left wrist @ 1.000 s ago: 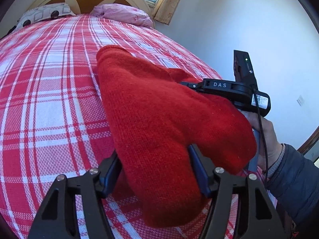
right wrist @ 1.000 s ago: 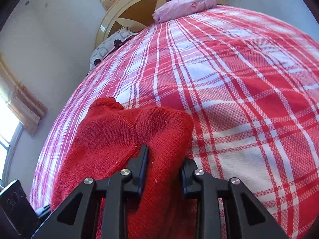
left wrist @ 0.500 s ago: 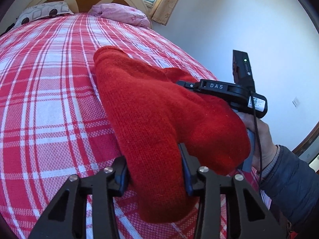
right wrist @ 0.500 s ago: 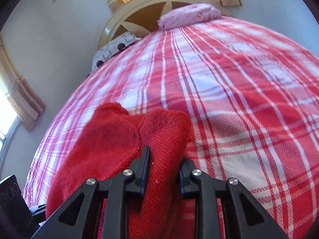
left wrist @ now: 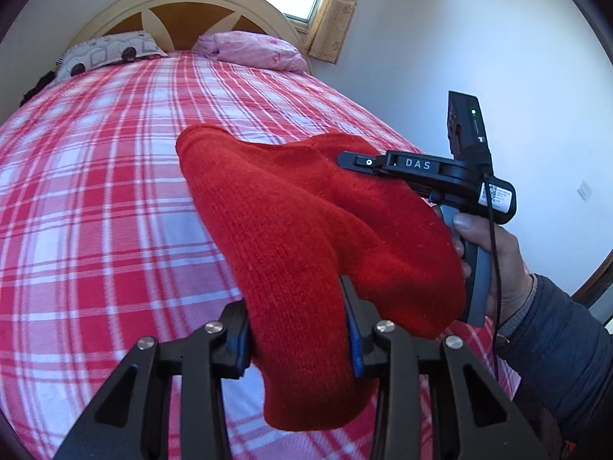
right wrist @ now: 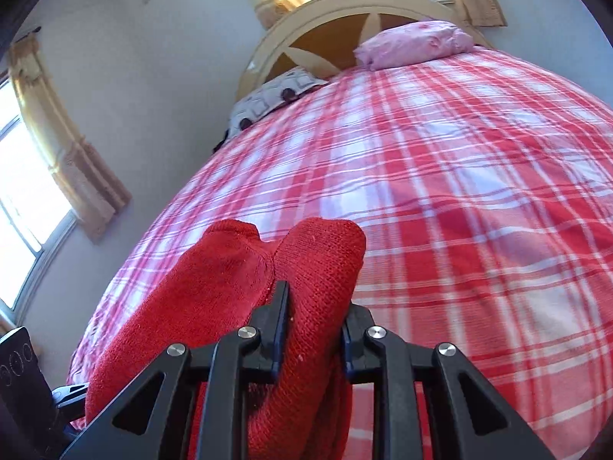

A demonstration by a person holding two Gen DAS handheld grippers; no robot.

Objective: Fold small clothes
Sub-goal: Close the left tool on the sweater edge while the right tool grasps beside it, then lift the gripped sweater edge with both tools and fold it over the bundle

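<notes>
A red knitted garment (left wrist: 299, 237) hangs bunched between both grippers above the red-and-white plaid bed (left wrist: 95, 199). My left gripper (left wrist: 297, 329) is shut on one thick fold of it, with cloth drooping below the jaws. My right gripper (right wrist: 314, 329) is shut on another fold of the same garment (right wrist: 230, 291); it also shows in the left wrist view (left wrist: 367, 163), held by a hand at the garment's right side. The garment's far end points toward the headboard and seems lifted off the bed.
A pink pillow (left wrist: 256, 51) and a grey patterned pillow (left wrist: 107, 51) lie at the cream headboard (left wrist: 184, 7). White wall stands to the right (left wrist: 479, 38). A curtained window (right wrist: 34, 176) is on the left wall.
Both grippers have risen and tilted up with the garment; more headboard, wall and window show. The left gripper's jaws have closed tighter on the red fold.
</notes>
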